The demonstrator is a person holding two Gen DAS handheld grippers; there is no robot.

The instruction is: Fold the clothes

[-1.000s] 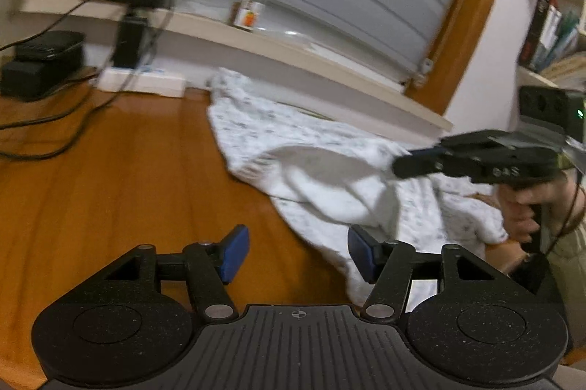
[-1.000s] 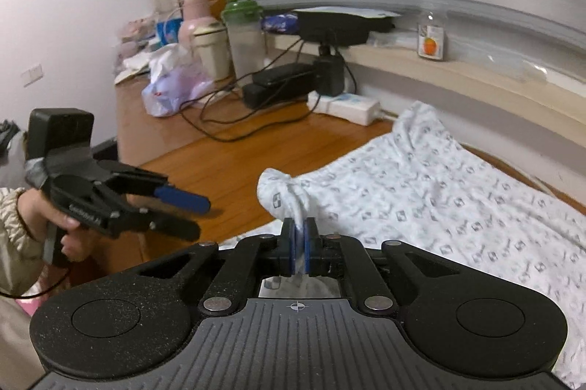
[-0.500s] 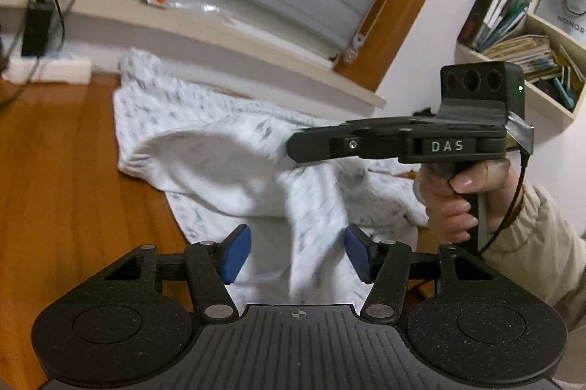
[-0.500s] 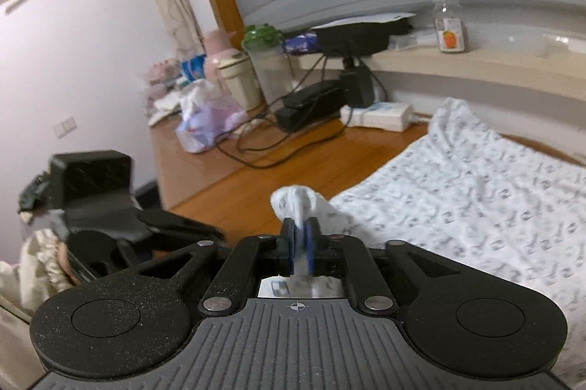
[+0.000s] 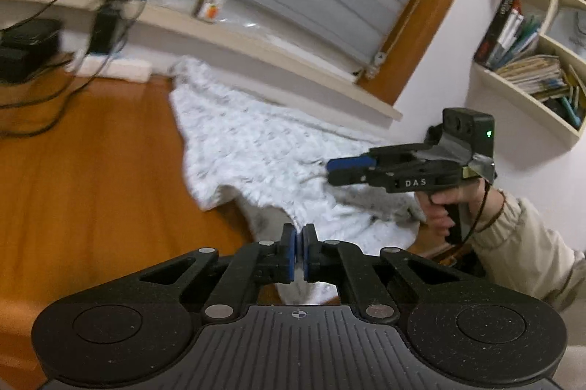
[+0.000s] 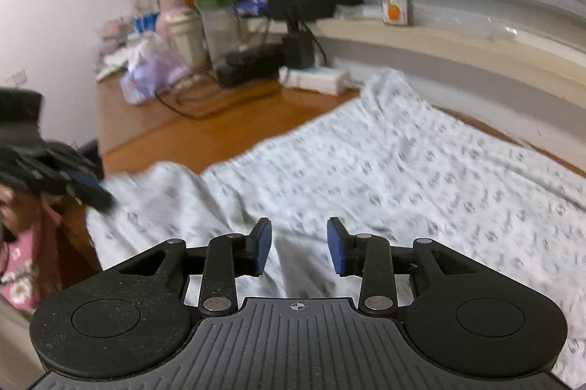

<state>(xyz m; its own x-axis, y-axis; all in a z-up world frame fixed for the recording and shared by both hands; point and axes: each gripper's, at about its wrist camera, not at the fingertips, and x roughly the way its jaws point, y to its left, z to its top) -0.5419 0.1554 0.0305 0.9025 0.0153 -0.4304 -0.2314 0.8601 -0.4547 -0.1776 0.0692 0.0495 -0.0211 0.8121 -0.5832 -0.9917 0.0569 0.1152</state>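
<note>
Left gripper (image 5: 299, 252): my near tool, blue pads pinched together on the near edge of the cloth, which shows between and below them.
Right gripper (image 6: 299, 246): jaws opening, nothing between the pads; cloth lies just beyond and beneath them.
Garment: white cotton garment with a small grey print (image 6: 384, 177), spread on the orange-brown wooden tabletop (image 5: 91, 177), from the near edge to the far window ledge.
Near fold: a rumpled flap at the near left, by my left tool.
Step in hand, as I judge it: handing the near hem over to the left grip.
Doing it well: let the right jaws clear the cloth fully, then draw the hem taut and level.
Far items: white power strip (image 6: 315, 78), black cables.
</note>
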